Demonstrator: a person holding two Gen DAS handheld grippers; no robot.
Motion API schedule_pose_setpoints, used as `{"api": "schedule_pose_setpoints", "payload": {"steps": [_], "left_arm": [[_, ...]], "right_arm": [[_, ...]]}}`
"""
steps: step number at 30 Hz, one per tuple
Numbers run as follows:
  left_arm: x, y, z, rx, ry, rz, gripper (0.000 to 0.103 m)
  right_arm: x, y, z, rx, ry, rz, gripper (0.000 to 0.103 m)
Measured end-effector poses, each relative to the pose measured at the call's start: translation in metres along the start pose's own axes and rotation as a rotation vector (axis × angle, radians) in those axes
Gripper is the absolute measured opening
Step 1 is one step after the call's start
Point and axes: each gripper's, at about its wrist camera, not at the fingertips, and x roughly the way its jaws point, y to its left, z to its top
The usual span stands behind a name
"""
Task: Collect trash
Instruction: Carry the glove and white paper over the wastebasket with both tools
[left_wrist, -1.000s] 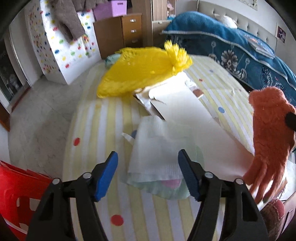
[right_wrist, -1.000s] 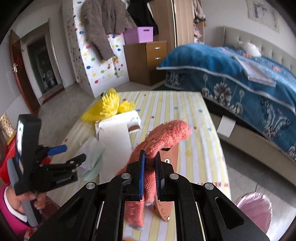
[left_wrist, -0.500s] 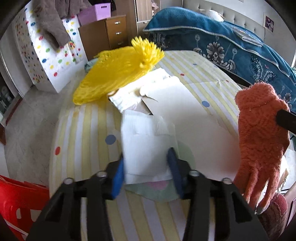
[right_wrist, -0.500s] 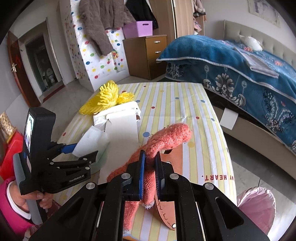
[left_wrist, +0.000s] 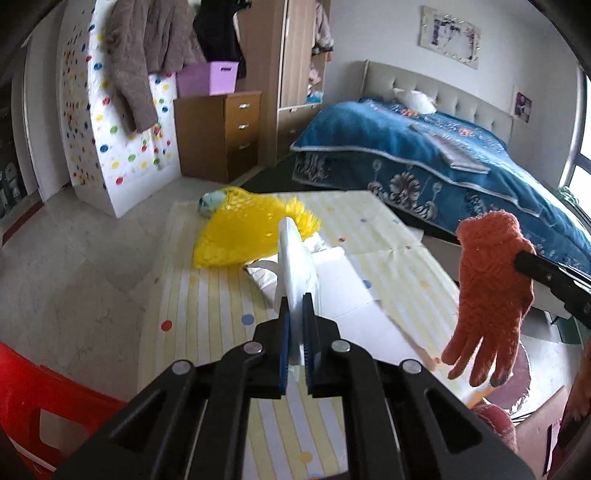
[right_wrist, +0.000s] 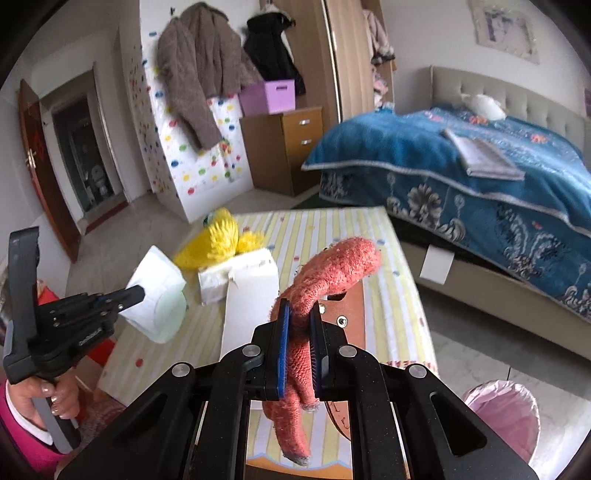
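Left gripper (left_wrist: 294, 325) clamped tight on white tissue (left_wrist: 295, 258), lifted off striped table (left_wrist: 207, 306), center frame for me. Right gripper (right_wrist: 298, 334) pinching orange glove (right_wrist: 325, 273), dangling mid-frame. Pink-lined bin (right_wrist: 506, 410) sits lower right, yellow bag (left_wrist: 240, 232) behind.

My left gripper (left_wrist: 294, 317) has a tissue (left_wrist: 293, 258) pinched, my right gripper (right_wrist: 299, 325) a glove (right_wrist: 325, 273), both lifted off the table (right_wrist: 332, 229). Far right table strip bare, open to pass. Yellow bag (left_wrist: 240, 232) and white box (right_wrist: 240, 273) block the middle. Pink bin (right_wrist: 506, 413) sits low on the right, with open floor around it.
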Motion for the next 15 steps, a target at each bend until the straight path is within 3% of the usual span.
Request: {"api": "schedule_pose_setpoints", "payload": {"steps": [10,15], "left_arm": [[-0.027,-0.038,-0.010,0.103,-0.050,-0.010,0.004],[-0.021,-0.070,-0.018,0.149,-0.028,-0.070,0.004]], "right_arm": [[-0.039,-0.021,-0.014,0.062,-0.015,-0.033,0.010],[-0.056,-0.045,-0.027,0.113,-0.019,-0.090,0.010]]}}
